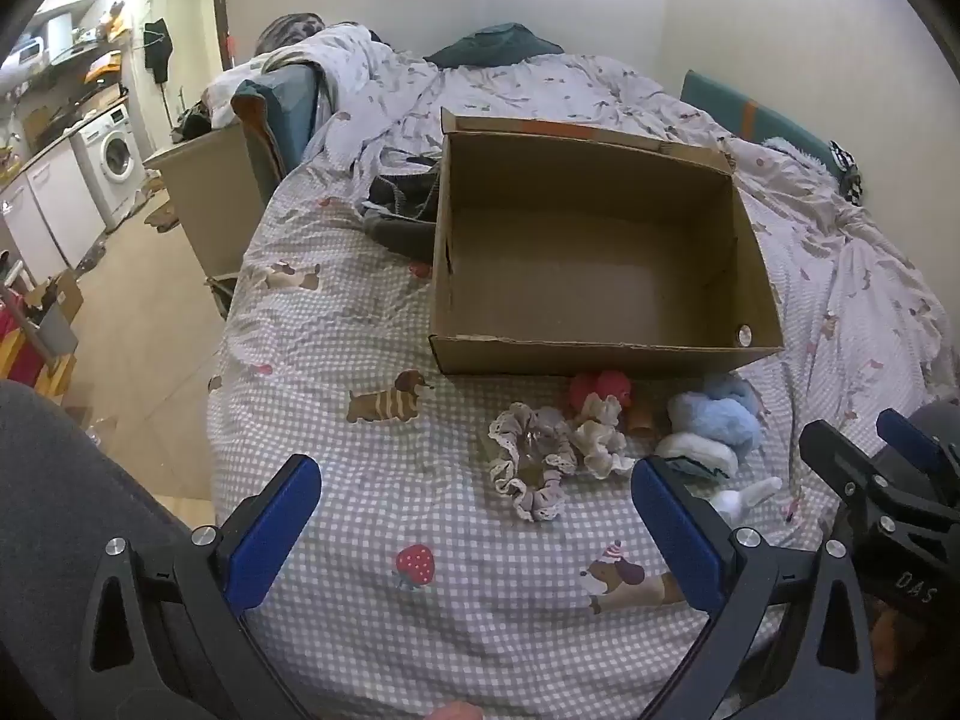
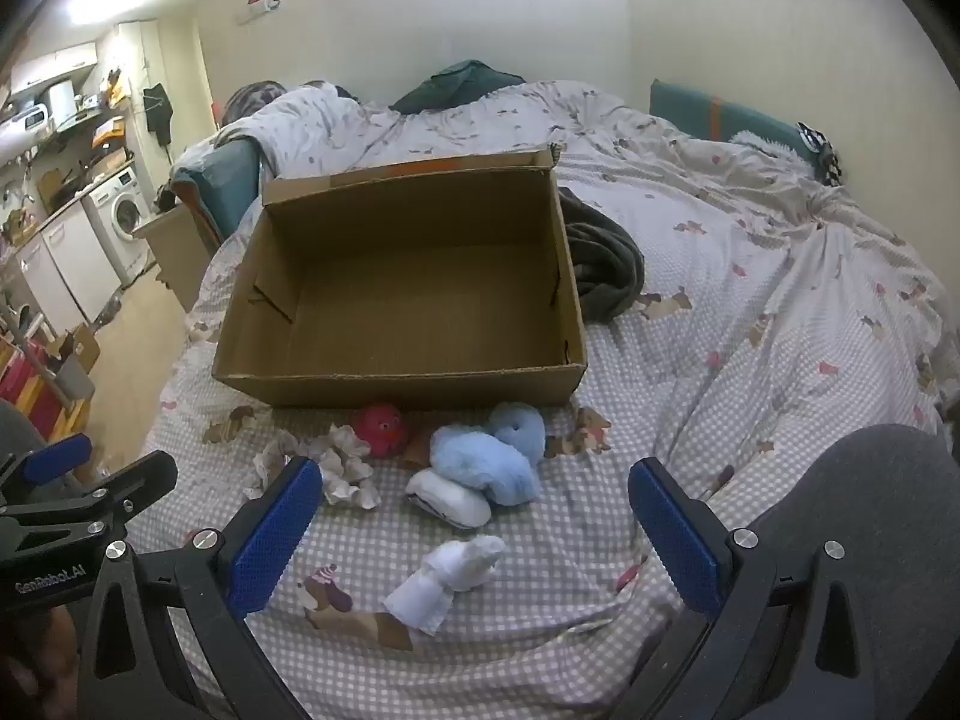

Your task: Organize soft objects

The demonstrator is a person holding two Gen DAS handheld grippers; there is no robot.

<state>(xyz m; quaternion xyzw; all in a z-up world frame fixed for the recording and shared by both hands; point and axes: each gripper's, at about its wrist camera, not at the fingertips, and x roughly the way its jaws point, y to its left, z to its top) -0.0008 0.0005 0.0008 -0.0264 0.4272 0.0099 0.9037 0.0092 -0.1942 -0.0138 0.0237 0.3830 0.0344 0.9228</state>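
Note:
An empty cardboard box (image 1: 606, 354) (image 2: 396, 384) sits on the bed. In front of it lie soft things: a grey lace scrunchie (image 1: 531, 459), a cream scrunchie (image 1: 600, 438) (image 2: 345, 468), a red plush (image 1: 600, 390) (image 2: 384, 426), a blue fluffy piece (image 1: 717, 417) (image 2: 486, 459), a white sock roll (image 1: 699, 453) (image 2: 450, 498) and a small white sock (image 2: 450, 576) (image 1: 747, 495). My left gripper (image 1: 474, 519) is open and empty, just short of the grey scrunchie. My right gripper (image 2: 474, 525) is open and empty, over the white sock.
The checked bedsheet (image 1: 372, 330) has its edge on the left, with floor below. A dark garment (image 2: 606, 264) lies beside the box. A rumpled duvet (image 2: 750, 192) and pillows lie behind. A washing machine (image 1: 114, 162) stands far left.

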